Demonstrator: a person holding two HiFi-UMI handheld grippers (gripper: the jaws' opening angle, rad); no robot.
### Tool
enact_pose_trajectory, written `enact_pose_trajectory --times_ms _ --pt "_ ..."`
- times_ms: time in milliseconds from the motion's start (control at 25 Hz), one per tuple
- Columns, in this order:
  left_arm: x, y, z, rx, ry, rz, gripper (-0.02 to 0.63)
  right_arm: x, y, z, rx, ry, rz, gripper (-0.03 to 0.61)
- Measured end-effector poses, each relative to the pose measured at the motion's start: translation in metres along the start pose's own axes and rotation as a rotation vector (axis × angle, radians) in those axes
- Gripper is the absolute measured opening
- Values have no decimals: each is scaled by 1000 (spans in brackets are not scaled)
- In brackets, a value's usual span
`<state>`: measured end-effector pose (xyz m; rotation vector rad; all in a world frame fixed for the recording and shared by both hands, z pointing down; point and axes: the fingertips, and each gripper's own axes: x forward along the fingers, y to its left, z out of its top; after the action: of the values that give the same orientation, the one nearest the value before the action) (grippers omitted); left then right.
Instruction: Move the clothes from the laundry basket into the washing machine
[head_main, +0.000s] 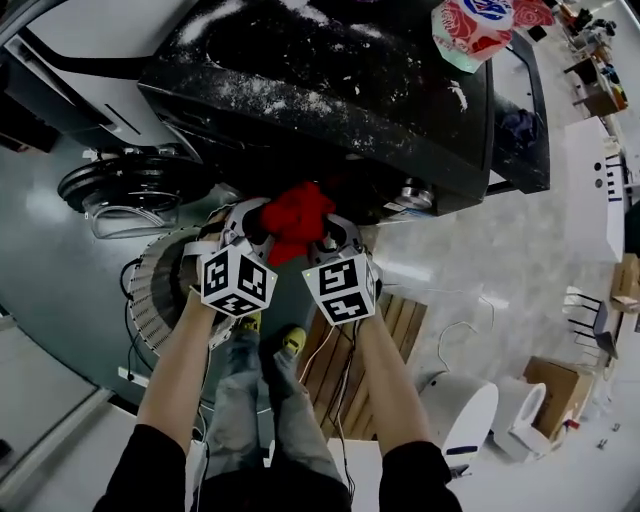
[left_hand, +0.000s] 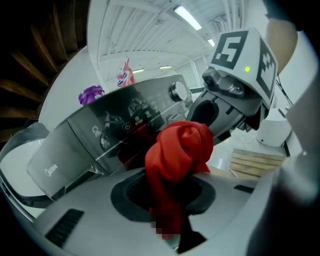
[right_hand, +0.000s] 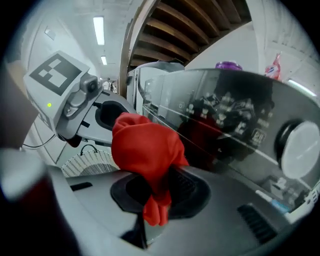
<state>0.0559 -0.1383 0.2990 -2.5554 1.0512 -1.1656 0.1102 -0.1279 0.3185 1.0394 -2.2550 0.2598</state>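
Pale floor (head_main: 470, 250) underfoot, laundry basket (head_main: 150, 290) at my left, washing machine (head_main: 330, 70) ahead: my left gripper (head_main: 258, 228) & right gripper (head_main: 322, 238) both clamp one bunched red garment (head_main: 297, 215) just in front of the machine, so prob. mid-transfer; next I'd feed it into the machine, then let go.

Soft red cloth against glossy panel and matt plastic.
The red garment (head_main: 298, 218) is soft, matt, crumpled cloth. The washing machine (head_main: 330, 80) has a dark, glossy front panel that mirrors the red, and its top is speckled white. The left gripper (head_main: 262, 228) and right gripper (head_main: 322, 238) are smooth, matt grey plastic. The laundry basket (head_main: 155, 290) looks like white slotted plastic. The slats (head_main: 345, 365) are bare wood.
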Motion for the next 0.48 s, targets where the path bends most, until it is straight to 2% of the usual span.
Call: enact_pose_trajectory --times_ms 480 --pt "108 6 -75 11 -57 109 104 113 -24 -64 5 -29 -76 62"
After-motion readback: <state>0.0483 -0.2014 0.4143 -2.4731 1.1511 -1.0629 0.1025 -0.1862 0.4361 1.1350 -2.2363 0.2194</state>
